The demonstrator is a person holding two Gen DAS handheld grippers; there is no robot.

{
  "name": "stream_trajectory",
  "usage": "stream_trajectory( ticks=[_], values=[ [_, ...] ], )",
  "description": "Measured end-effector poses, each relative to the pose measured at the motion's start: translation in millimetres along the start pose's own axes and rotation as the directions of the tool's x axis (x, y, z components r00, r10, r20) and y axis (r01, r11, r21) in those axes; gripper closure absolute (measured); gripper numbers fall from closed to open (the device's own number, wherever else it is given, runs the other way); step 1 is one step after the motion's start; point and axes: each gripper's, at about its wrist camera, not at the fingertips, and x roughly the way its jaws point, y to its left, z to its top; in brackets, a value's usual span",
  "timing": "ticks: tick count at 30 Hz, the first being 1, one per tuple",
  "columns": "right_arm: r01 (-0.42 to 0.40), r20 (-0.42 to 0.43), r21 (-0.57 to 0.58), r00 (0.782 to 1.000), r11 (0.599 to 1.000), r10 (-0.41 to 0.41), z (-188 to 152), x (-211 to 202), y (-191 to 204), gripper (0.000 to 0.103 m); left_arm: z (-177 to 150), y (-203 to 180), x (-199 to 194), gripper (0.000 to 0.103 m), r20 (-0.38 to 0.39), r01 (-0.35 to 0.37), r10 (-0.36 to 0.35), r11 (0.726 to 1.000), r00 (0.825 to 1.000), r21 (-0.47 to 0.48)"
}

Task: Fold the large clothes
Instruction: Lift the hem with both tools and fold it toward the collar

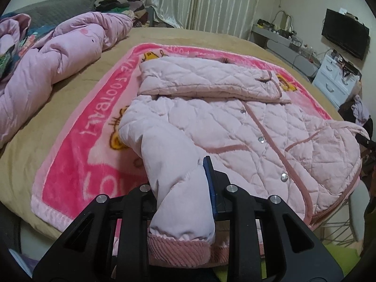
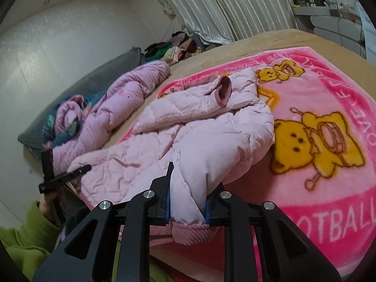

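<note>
jacket [image 1: 235, 122], pale pink and quilted, lies on a pink bear blanket [image 1: 77, 164] spread over the bed [image 1: 30, 122]. left tongs [image 1: 185, 188] are clenched on one sleeve just above its ribbed cuff; right tongs [image 2: 188, 195] grip the other sleeve likewise. pink duvet [image 2: 112, 108] is bunched beside.

Left tongs [image 1: 185, 188] clamped on a sleeve, right tongs [image 2: 188, 188] likewise, both angled downward

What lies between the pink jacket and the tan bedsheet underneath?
The pink football blanket with yellow bears lies between the quilted jacket and the tan bedsheet. Both wrist views show it, most plainly the right one.
</note>
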Motion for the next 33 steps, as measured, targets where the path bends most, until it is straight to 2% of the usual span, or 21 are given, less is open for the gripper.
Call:
stream_trajectory(
  ticks=[19,33],
  values=[
    [-0.047,0.091,0.013,0.995,0.999,0.046,57.0,8.5,-3.7,0.084,59.1,0.8,-1.0,0.085,0.071,-0.015,0.015,1.000,0.997,0.009],
    [-0.039,0.157,0.024,0.987,0.999,0.035,127.0,35.4,-12.7,0.084,128.6,20.5,12.0,0.085,0.119,-0.009,0.014,0.999,0.993,-0.041]
  ],
)
